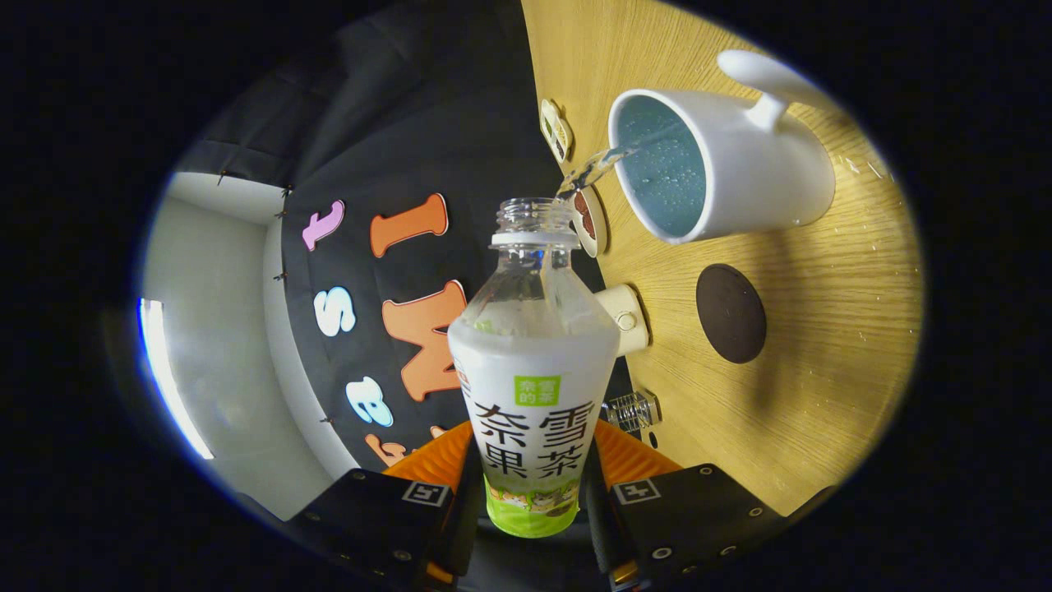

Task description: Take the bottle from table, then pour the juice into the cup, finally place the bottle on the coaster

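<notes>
claw [532, 485] pinching clear plastic bottle [532, 362] | thin stream into white ceramic cup [723, 164] | round dark coaster [731, 313]

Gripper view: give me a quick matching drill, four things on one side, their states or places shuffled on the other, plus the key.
Things:
1. bottle
2. cup
3. coaster
4. claw

States:
A. dark round disc lying bare on the wooden table
B. white, with a handle, catching the stream of liquid
C. uncapped, tipped toward the cup, pouring
D. shut on the bottle, a finger on each side of its lower body

Pairs: 1-C, 2-B, 3-A, 4-D
</notes>
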`<state>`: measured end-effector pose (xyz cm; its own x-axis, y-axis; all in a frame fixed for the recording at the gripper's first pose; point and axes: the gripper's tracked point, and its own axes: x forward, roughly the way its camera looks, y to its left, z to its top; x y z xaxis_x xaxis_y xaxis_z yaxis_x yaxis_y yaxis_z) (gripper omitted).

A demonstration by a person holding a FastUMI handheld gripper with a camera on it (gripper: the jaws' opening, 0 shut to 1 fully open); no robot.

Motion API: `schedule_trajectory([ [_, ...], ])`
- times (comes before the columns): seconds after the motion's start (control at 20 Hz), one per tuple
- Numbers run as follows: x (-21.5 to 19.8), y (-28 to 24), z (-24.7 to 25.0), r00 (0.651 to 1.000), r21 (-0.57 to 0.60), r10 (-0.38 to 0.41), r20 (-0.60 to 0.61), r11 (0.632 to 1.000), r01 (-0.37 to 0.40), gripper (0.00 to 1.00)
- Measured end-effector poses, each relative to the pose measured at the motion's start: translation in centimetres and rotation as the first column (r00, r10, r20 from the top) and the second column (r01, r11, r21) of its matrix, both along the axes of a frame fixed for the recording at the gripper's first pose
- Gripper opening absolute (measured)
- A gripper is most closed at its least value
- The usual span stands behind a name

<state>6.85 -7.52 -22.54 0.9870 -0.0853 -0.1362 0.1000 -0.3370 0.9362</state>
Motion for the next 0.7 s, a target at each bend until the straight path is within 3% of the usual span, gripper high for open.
schedule_trajectory([
  [0.7, 0.35, -0.12, 0.26, 0.999, 0.064, -0.029, 0.023, 0.998, 0.027, 0.58],
])
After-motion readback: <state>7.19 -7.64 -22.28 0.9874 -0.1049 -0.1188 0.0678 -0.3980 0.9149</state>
